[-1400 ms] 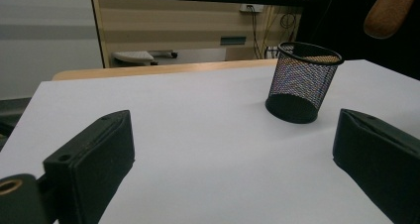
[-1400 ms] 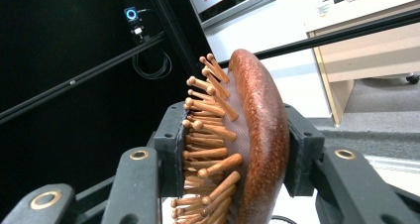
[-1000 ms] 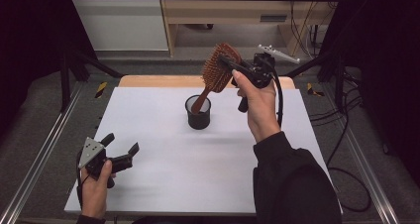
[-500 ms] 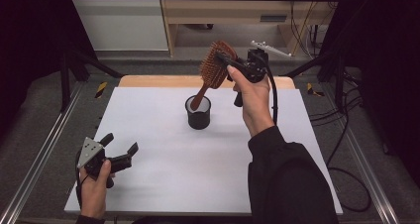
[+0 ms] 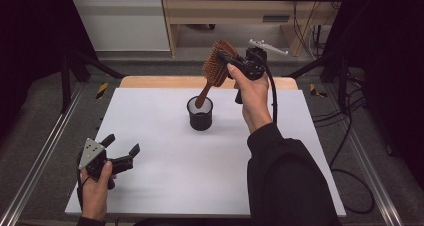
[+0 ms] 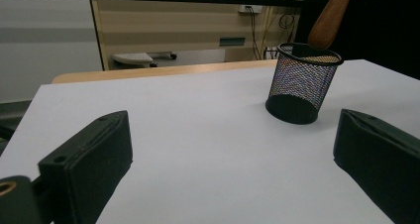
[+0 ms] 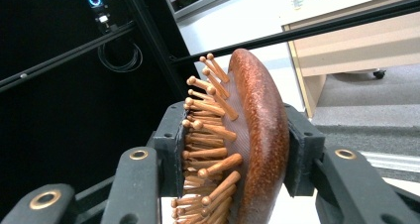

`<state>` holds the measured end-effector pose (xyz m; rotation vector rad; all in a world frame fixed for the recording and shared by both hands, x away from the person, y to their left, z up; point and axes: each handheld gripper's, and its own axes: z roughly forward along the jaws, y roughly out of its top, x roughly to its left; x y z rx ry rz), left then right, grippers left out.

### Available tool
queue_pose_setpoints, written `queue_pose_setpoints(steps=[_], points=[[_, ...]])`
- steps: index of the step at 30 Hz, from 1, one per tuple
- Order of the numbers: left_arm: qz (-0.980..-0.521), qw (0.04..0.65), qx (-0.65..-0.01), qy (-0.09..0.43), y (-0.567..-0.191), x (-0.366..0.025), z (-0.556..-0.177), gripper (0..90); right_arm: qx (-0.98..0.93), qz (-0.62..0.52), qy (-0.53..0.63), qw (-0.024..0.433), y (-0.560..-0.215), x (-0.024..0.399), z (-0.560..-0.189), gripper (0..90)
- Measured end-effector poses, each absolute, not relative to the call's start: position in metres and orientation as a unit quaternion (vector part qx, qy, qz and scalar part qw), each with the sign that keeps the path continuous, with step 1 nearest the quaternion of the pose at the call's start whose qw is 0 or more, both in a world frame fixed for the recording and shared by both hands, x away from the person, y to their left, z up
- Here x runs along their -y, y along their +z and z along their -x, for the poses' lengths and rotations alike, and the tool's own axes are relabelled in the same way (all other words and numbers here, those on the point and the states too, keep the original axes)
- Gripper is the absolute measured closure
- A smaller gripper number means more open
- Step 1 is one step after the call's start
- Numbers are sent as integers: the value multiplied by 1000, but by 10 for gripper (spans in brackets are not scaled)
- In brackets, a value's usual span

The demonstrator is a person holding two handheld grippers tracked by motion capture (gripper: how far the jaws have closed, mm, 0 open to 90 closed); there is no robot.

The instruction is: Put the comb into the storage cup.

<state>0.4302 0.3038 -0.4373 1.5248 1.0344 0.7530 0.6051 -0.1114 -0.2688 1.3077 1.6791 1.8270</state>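
**Hairbrush held above mesh cup, handle tip at the rim**

1. Lower left of the high view: the left gripper (image 5: 120, 153) rests low over the white table (image 5: 165, 181), held in the person's left hand (image 5: 95, 186). Its 2 jaws stand wide apart with nothing between them; the left gripper view confirms bare table between the 2 black pads. It is well apart from the cup and takes no part in the hold.

2. Centre of the high view: a black mesh cup (image 5: 200, 113) stands upright on the table. In the left gripper view it sits in the upper right of the frame (image 6: 303, 83), with the brush handle entering from above at its rim.

3. Upper centre of the high view: the right gripper (image 5: 227, 61) is clamped on the head of a wooden hairbrush (image 5: 216, 66). The right gripper view shows 1 pad against the bristle side and 1 against the rounded back (image 7: 257, 135).

4. Key relation: the brush's long axis slopes down and to the left from the jaws, the handle tip at or just inside the cup mouth; depth cannot be told. The right hand (image 5: 252, 93) is raised, forearm reaching up from the lower right, wrist cocked toward the cup. In my judgement any move up or down must follow that sloped axis, or the handle may catch the rim and tip the cup.
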Motion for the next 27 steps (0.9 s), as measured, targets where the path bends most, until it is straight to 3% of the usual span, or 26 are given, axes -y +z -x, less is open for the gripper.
queue_pose_setpoints(steps=[27], points=[[-647,543,-431,318,-437,-304,-431,20,-608,-468,621,161,-300,96,-622,526]])
